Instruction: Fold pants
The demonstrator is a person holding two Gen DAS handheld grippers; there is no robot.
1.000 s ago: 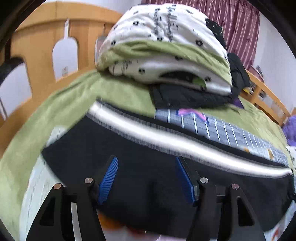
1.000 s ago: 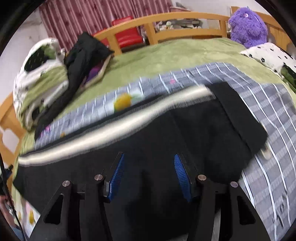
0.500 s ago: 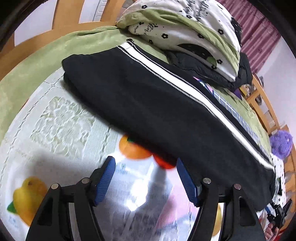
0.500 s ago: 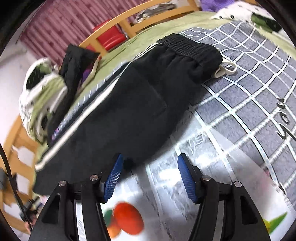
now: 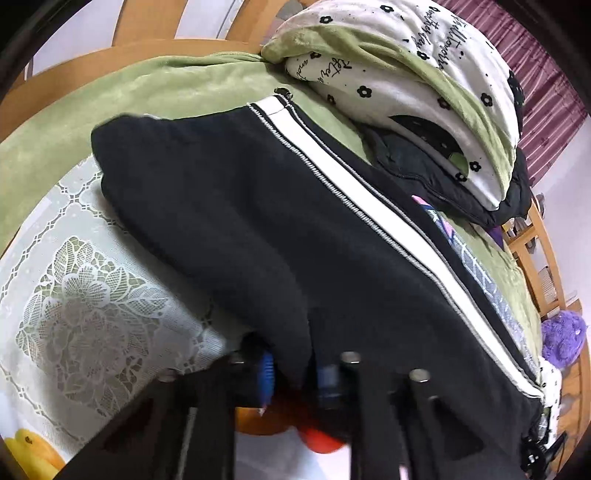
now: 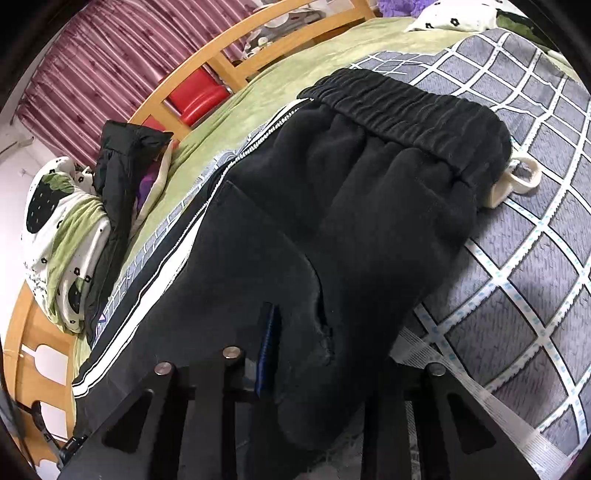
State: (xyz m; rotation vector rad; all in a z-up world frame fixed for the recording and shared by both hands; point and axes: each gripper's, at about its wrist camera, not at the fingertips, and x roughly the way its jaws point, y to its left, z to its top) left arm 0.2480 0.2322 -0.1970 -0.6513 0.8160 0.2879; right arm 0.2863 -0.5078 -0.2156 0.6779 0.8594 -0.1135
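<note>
Black pants (image 5: 295,221) with a white side stripe lie lengthwise across the bed. In the left wrist view my left gripper (image 5: 297,376) is at their near edge; its jaws are closing, with a fold of the black cloth pinched between the blue pads (image 5: 267,376). The right wrist view shows the pants (image 6: 369,221) with the elastic waistband (image 6: 406,107) and a cream drawstring loop (image 6: 517,181). My right gripper (image 6: 306,354) is at the near edge below the waist, its jaws closing on the cloth. One blue pad (image 6: 267,350) shows; cloth hides the other.
A folded flowered quilt (image 5: 406,74) and a black jacket (image 5: 424,177) are piled behind the pants. A lace fruit-print mat (image 5: 92,314) and a grey checked blanket (image 6: 535,258) lie under them. The wooden bed frame (image 5: 147,33), a purple plush toy (image 5: 561,339) and a red chair (image 6: 195,92) ring the bed.
Both grippers have sunk to the near edge of the pants and rolled. Their jaws stood wide open before; now they have closed on the black cloth.
</note>
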